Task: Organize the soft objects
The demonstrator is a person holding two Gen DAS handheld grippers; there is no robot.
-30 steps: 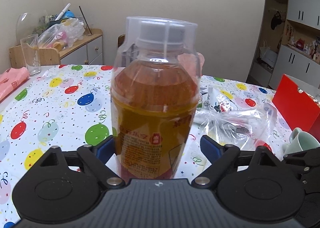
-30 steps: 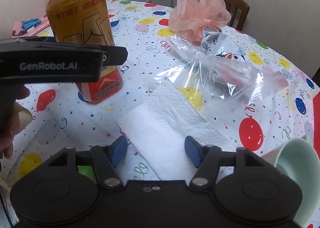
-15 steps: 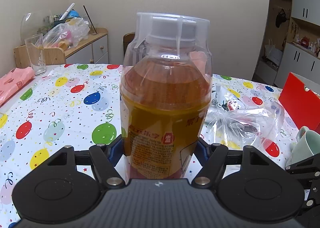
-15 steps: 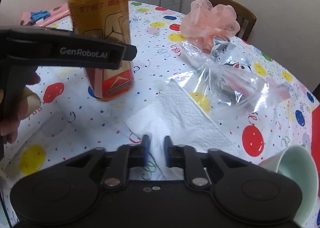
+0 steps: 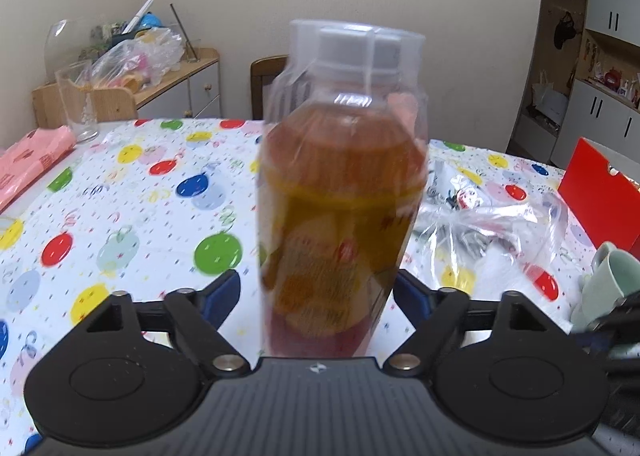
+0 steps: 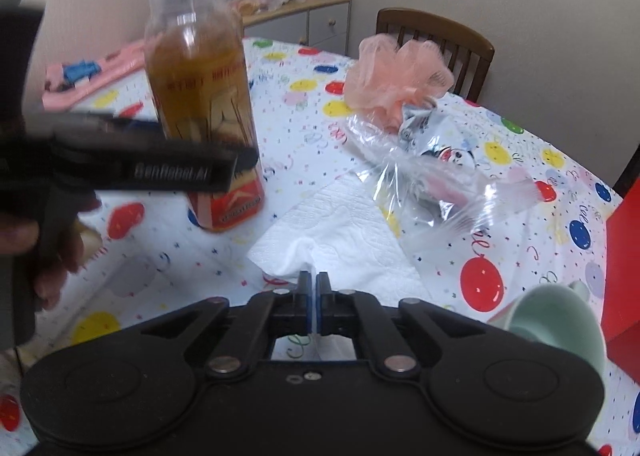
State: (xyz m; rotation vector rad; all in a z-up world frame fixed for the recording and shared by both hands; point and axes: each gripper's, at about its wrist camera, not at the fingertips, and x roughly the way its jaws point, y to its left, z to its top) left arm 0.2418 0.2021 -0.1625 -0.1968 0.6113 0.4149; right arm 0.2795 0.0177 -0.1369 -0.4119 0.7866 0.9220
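A tea bottle (image 5: 340, 196) with a clear cap stands between the fingers of my left gripper (image 5: 320, 292); the fingers sit close to its sides and contact is unclear. The bottle also shows in the right wrist view (image 6: 202, 108), tilted. My right gripper (image 6: 313, 288) is shut on the near edge of a white paper napkin (image 6: 340, 240), pinching it up from the table. A pink bath pouf (image 6: 396, 72) and a clear plastic bag (image 6: 432, 176) with printed packets lie beyond the napkin.
A mint green cup (image 6: 560, 320) lies on its side at the right, beside a red box (image 6: 624, 256). A wooden chair (image 6: 452, 44) stands behind the table. A pink bag (image 5: 28, 164) and a glass (image 5: 78, 100) are at the far left.
My right gripper closed from wide open onto the napkin edge. My left gripper moved in around the bottle, which now looks tilted and blurred.
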